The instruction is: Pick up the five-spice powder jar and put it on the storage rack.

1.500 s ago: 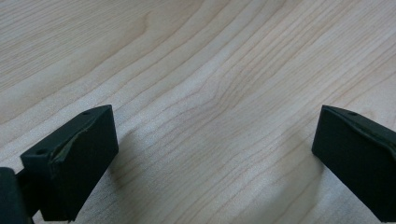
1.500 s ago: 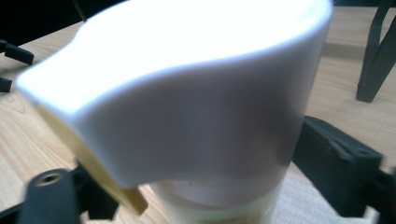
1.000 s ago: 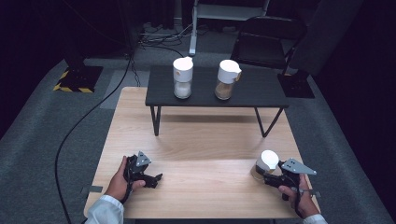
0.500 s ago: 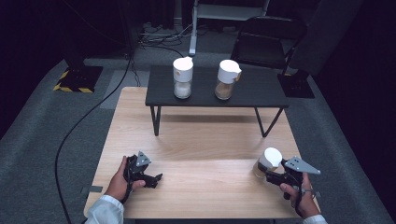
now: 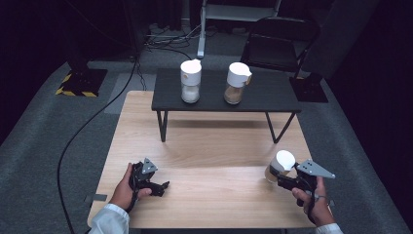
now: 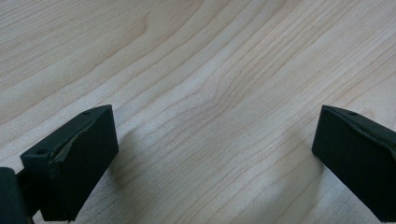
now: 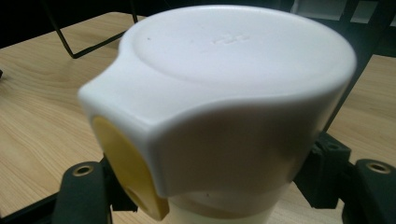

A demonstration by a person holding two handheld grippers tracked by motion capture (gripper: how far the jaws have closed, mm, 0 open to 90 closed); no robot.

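Observation:
A white-lidded jar (image 5: 279,166) is held just above the wooden table (image 5: 209,146) at its near right, with my right gripper (image 5: 288,181) shut on its body. In the right gripper view the jar's white lid (image 7: 219,88) with a yellow spout flap (image 7: 122,163) looms close between the two black jaws. My left gripper (image 5: 163,186) rests at the near left of the table, held by a hand; its fingers (image 6: 70,163) stand wide apart over bare wood with nothing between them.
A low black side table (image 5: 224,95) stands across the far half of the wooden table, carrying two more white-lidded jars (image 5: 190,80) (image 5: 236,82). Behind it are a black chair (image 5: 277,41) and cables on grey carpet.
My right gripper has lifted the jar a little off the table and tilted it slightly. The left gripper has stayed where it was.

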